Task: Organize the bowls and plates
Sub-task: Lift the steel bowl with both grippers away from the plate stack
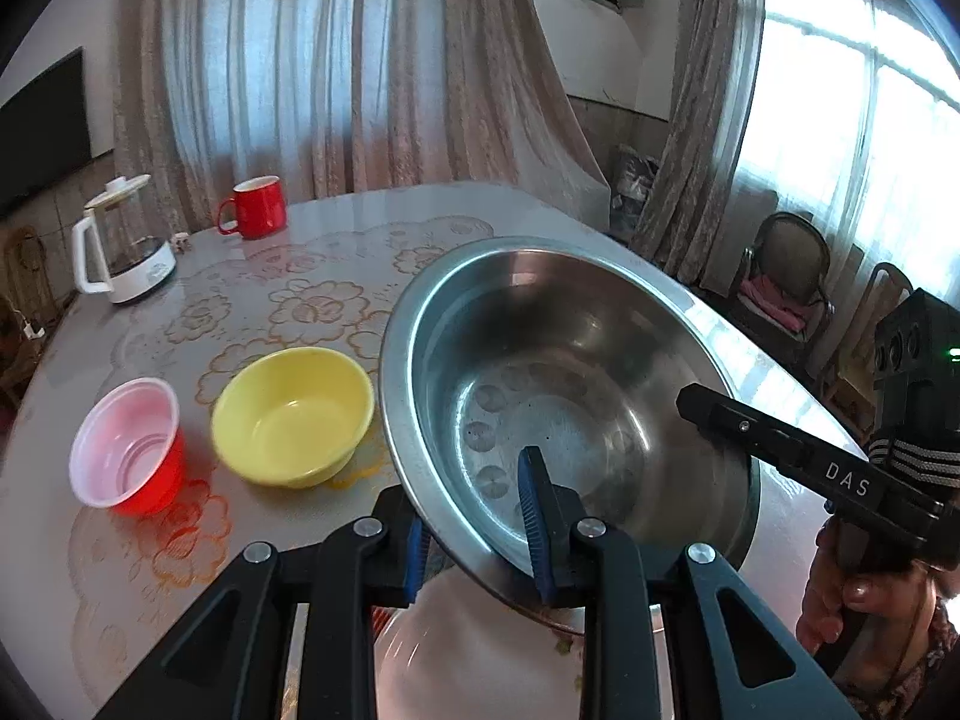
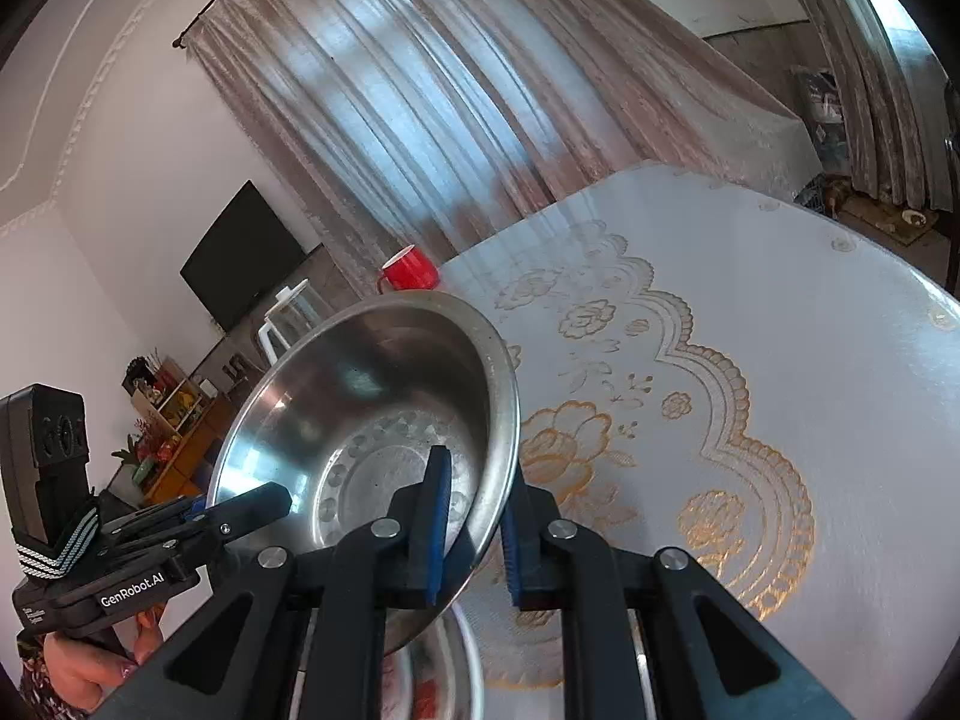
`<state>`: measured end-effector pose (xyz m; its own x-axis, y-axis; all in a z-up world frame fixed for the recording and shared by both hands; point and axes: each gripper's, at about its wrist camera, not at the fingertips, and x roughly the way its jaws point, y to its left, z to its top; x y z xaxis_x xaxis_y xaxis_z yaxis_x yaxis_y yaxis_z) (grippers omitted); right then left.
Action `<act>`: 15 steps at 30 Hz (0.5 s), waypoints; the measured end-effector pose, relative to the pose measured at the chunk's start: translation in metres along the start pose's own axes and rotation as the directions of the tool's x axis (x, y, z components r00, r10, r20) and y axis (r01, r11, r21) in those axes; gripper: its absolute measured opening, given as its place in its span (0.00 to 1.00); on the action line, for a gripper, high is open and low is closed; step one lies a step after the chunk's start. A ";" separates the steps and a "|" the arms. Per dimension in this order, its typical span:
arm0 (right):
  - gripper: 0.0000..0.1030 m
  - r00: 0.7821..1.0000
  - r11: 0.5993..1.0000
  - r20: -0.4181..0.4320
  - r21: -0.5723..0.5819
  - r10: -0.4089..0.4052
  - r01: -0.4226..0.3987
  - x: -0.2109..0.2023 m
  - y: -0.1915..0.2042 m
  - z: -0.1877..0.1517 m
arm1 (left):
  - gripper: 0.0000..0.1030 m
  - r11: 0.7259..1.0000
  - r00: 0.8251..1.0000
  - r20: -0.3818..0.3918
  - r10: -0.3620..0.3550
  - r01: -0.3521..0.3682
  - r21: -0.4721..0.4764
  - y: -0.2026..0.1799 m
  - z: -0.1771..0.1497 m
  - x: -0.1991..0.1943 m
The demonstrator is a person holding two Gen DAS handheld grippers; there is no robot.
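The steel bowl (image 1: 570,396) is the landmark: it is tilted and clear of the counter (image 1: 336,252), held at two sides of its rim. Nearest, the left gripper (image 1: 480,531) has its blue-padded fingers (image 1: 534,516) closed on the rim, one inside the bowl and one outside. The right gripper (image 2: 471,531) is clamped the same way on the other side of the rim, one finger (image 2: 435,516) inside the bowl and one outside. From the left wrist view the right gripper's body and the hand (image 1: 840,606) holding it sit at the bowl's right. Directly under the bowl's near edge lies a white plate (image 1: 480,660), partly hidden and blurred. Just left of the bowl stands a yellow bowl (image 1: 293,417), and left of that a red cup with a white inside (image 1: 129,450), both on the flower-patterned counter. Farther beyond the bowl, toward the counter's far left, stand a red mug (image 1: 255,207) and a white-handled glass kettle (image 1: 123,246), with curtains (image 1: 336,60) behind them.
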<state>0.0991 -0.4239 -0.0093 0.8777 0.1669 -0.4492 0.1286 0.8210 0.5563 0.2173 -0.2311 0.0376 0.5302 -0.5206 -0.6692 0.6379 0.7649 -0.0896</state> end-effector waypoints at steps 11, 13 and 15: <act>0.14 0.998 0.997 -0.036 -0.057 0.054 -0.056 -0.012 0.055 -0.023 | 0.27 0.994 0.998 0.050 0.024 -0.018 -0.110 0.036 -0.042 -0.053; 0.14 0.997 0.996 -0.046 -0.070 0.061 -0.064 -0.013 0.064 -0.028 | 0.27 0.991 0.998 0.060 0.030 -0.022 -0.131 0.042 -0.051 -0.063; 0.14 0.996 0.994 -0.055 -0.081 0.070 -0.075 -0.015 0.075 -0.032 | 0.27 0.989 0.997 0.065 0.034 -0.024 -0.149 0.046 -0.059 -0.071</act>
<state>0.0809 -0.3474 0.0162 0.8576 0.2543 -0.4470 0.0250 0.8475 0.5301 0.1765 -0.1365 0.0377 0.5872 -0.5178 -0.6222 0.5344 0.8253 -0.1824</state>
